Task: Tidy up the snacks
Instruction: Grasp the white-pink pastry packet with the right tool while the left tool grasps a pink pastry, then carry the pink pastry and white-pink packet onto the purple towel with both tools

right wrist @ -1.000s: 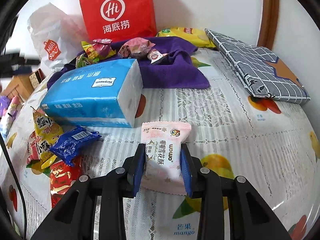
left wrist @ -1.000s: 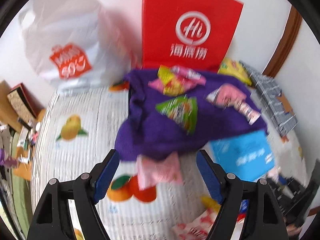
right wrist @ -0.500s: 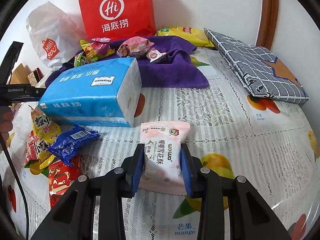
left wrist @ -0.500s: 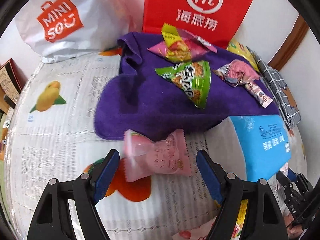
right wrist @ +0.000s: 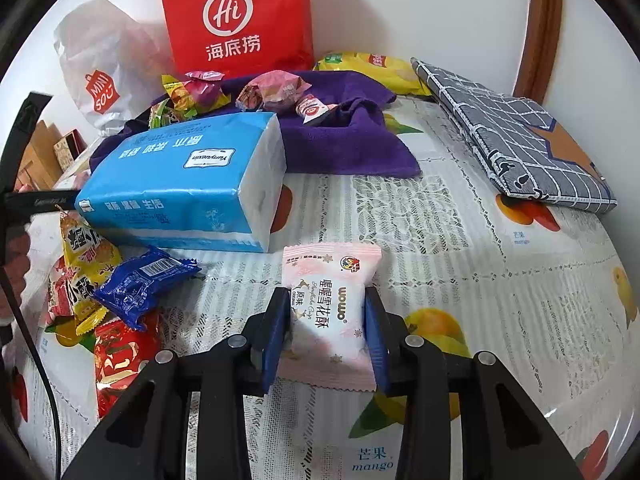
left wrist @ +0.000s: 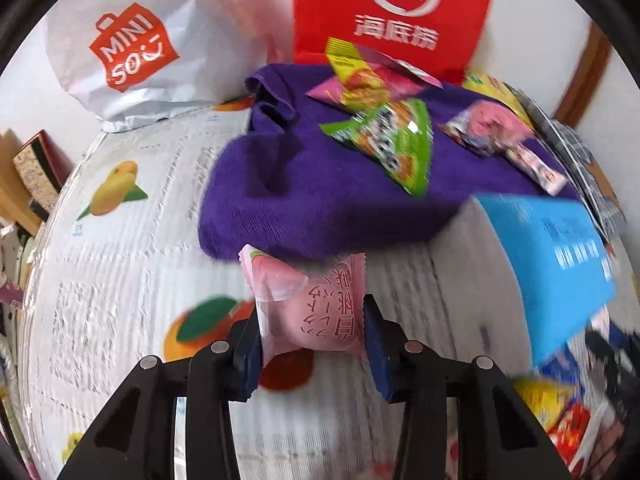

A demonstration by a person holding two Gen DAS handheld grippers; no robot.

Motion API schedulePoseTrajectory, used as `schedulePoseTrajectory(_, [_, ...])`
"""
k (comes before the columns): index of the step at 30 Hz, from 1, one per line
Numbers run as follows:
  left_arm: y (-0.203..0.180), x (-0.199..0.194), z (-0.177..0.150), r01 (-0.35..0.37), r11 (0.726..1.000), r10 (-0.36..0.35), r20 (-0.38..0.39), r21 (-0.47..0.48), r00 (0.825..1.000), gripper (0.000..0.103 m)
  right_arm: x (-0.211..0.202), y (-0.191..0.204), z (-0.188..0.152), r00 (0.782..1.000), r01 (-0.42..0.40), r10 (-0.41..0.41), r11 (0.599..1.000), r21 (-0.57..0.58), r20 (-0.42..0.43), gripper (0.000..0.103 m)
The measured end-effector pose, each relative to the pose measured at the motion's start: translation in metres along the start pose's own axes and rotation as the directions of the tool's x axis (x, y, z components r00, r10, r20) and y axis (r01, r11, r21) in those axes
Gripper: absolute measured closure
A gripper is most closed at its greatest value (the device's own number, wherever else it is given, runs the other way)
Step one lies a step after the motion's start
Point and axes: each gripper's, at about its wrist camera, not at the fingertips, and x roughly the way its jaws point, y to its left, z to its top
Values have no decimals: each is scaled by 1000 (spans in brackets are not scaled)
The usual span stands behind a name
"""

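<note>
Left claw (left wrist: 312, 344): clamped on a pink peach-print snack packet (left wrist: 310, 304), its blue pads pressed against both sides of the wrapper. The packet sits at the near edge of the purple cloth (left wrist: 320, 200), over the fruit-patterned table (left wrist: 120, 280); the view is blurred, so whether the packet touches the table cannot be told.

Right claw (right wrist: 326, 332): its jaws have just been opening a little, with a pale pink WOWO snack packet (right wrist: 330, 304) between them. The blue pads stand against the packet's two sides, and the packet lies flat on the table, just in front of the blue tissue pack (right wrist: 188, 184).

On the purple cloth, left-wrist view: a green triangular snack bag (left wrist: 392, 140), a yellow and pink snack bag (left wrist: 368, 76) behind it, a pink wrapped sweet (left wrist: 490, 126) to the right and a small candy bar (left wrist: 536, 168) beside that.

Beside the tissue pack, right-wrist view: a heap of a blue snack packet (right wrist: 140, 284), a yellow snack bag (right wrist: 86, 256) and a red snack packet (right wrist: 120, 360), touching one another.

Back of the table: a red paper bag (right wrist: 240, 20) upright against the wall, a white Miniso bag (right wrist: 100, 64) to its left, a yellow chip bag (right wrist: 372, 68) to its right.

Right side: a grey checked cushion (right wrist: 520, 140) lying flat, well apart from both claws.
</note>
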Motion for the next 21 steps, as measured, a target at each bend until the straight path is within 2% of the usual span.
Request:
schedulePoseTrajectory(2, [-4, -5, -7, -20, 1000, 20, 13, 19, 1000, 62, 0, 0, 0, 1000, -2, 2, 1000, 1, 0, 65])
schedulePoseTrajectory(9, [-8, -13, -18, -13, 1000, 12, 50, 17, 999, 61, 0, 1, 0, 1000, 4, -4, 1000, -2, -1, 65])
schedulePoseTrajectory(14, [-12, -16, -26, -34, 999, 33, 111, 5, 993, 59, 1, 1, 0, 1000, 7, -7, 1000, -5, -1, 65])
schedulePoseTrajectory(21, [-11, -16, -24, -32, 999, 32, 112, -2, 993, 58, 1, 2, 0, 1000, 15, -15, 1000, -14, -3, 64])
